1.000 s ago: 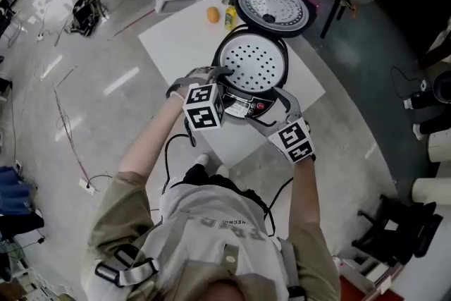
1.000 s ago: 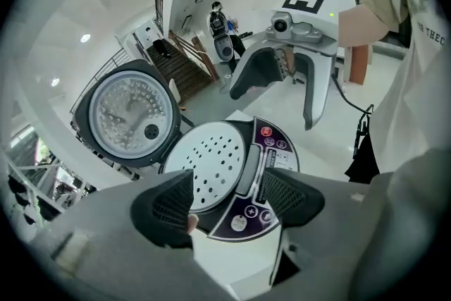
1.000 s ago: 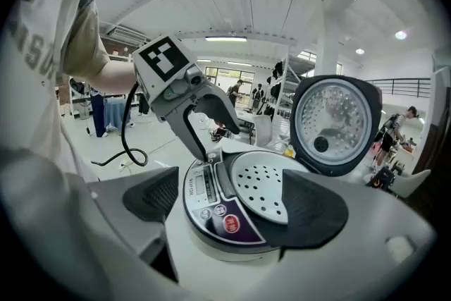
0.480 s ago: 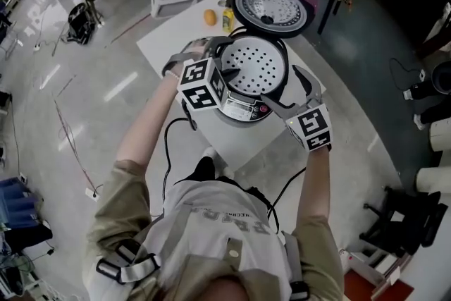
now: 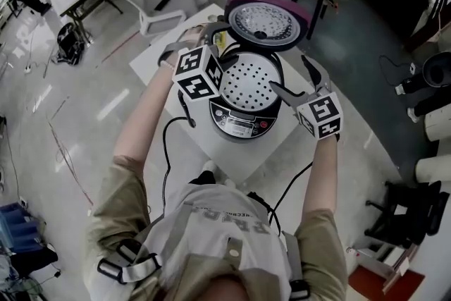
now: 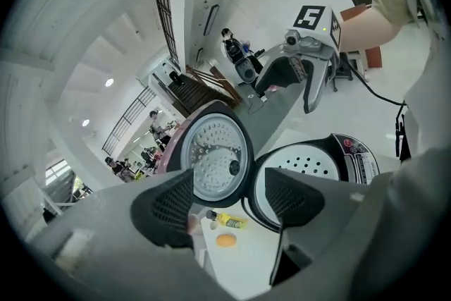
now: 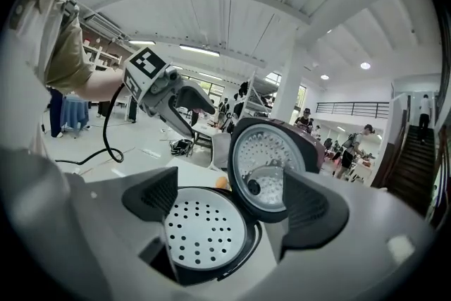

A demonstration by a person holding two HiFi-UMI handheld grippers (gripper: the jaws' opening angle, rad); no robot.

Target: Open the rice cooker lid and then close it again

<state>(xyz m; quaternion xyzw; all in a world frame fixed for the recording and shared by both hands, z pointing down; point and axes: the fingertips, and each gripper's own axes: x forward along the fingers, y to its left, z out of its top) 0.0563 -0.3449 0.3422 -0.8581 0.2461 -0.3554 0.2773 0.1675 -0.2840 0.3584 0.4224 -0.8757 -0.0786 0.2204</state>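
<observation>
The rice cooker stands on a white table with its purple lid tipped up and back, and a perforated white tray shows in the pot. My left gripper hovers open at the cooker's far left, close to the lid's left edge. In the left gripper view the lid shows between its empty jaws. My right gripper hangs open over the cooker's right side. The right gripper view shows the lid and tray ahead, with nothing between that gripper's jaws.
An orange and a small yellow bottle lie on the table beside the lid. A black cable trails off the table's near-left side. White chairs stand beyond the table, and dark stands lie on the floor at right.
Both grippers have risen and moved away from me, from the cooker's front panel up along its sides. The left now sits by the lid's left edge. Jaws stay apart.
</observation>
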